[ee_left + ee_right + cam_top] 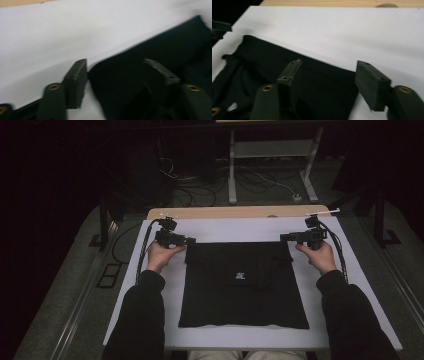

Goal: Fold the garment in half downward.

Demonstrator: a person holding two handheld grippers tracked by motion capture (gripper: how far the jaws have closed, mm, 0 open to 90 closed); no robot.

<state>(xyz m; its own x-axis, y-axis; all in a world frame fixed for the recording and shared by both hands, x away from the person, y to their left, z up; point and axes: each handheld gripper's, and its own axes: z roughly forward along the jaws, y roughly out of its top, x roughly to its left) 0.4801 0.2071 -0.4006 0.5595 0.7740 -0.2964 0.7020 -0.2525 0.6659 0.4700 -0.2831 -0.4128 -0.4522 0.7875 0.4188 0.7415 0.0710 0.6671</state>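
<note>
Lying flat and partly folded on the white table cover [225, 231], the black T-shirt [240, 290] looks light, limp and prone to bunching, so its two far corners seem the best places to pinch. The left gripper [190, 241] and right gripper [283, 238] sit at those corners, jaws parted, straddling the cloth's edge without pressing it. Nothing blocks them; cables and a metal stand [272, 150] lie well beyond the table.
</note>
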